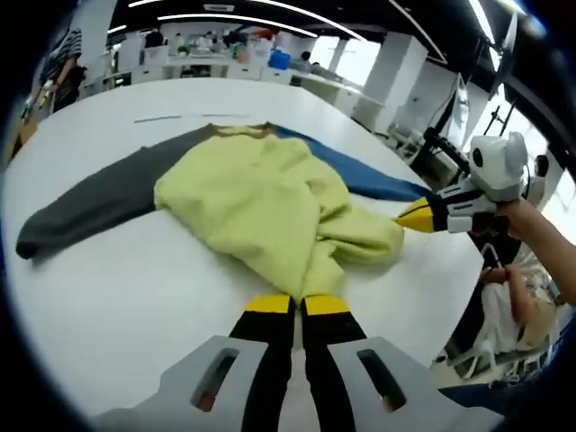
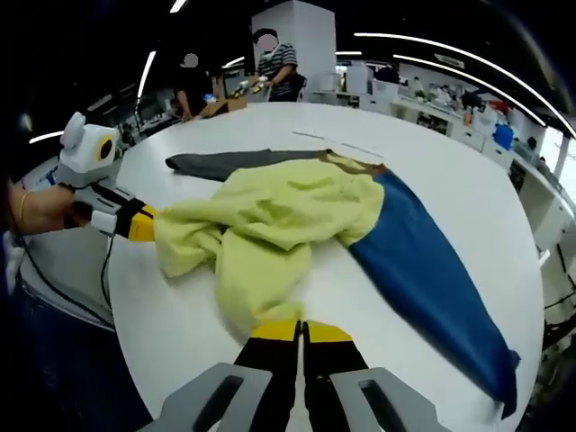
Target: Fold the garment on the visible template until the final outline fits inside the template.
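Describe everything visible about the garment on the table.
The garment is a long-sleeved sweatshirt of soft, thick-looking fabric: yellow-green body, one dark grey sleeve, one blue sleeve, and a tan-brown collar. It lies on the white table, body bunched and folded up on itself, both sleeves spread out flat to opposite sides. The left gripper and the right gripper are each shut on the body's crumpled hem edge, at separate spots.
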A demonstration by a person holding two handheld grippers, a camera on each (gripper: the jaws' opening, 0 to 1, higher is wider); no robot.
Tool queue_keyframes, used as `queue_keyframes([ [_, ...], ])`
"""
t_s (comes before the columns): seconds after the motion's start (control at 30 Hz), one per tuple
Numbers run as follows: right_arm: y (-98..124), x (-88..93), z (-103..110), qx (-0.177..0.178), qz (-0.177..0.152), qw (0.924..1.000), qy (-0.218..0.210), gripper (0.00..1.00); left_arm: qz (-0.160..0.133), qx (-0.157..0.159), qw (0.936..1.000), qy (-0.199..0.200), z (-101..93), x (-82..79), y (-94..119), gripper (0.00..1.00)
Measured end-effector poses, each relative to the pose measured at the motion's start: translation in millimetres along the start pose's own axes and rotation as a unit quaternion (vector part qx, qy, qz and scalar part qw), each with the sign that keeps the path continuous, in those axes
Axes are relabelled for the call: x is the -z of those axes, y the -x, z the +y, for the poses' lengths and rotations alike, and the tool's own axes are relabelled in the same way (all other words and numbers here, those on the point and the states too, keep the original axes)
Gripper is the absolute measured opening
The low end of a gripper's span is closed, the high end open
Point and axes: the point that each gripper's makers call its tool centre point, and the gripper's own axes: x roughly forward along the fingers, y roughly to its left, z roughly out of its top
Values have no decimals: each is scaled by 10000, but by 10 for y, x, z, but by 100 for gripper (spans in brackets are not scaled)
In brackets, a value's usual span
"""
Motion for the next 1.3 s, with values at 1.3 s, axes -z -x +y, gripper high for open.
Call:
queue_keyframes([
  [1.3,665,61,149,1138,-224,9898,-833,0,-443,-416,9964,588,323,42,912,0],
])
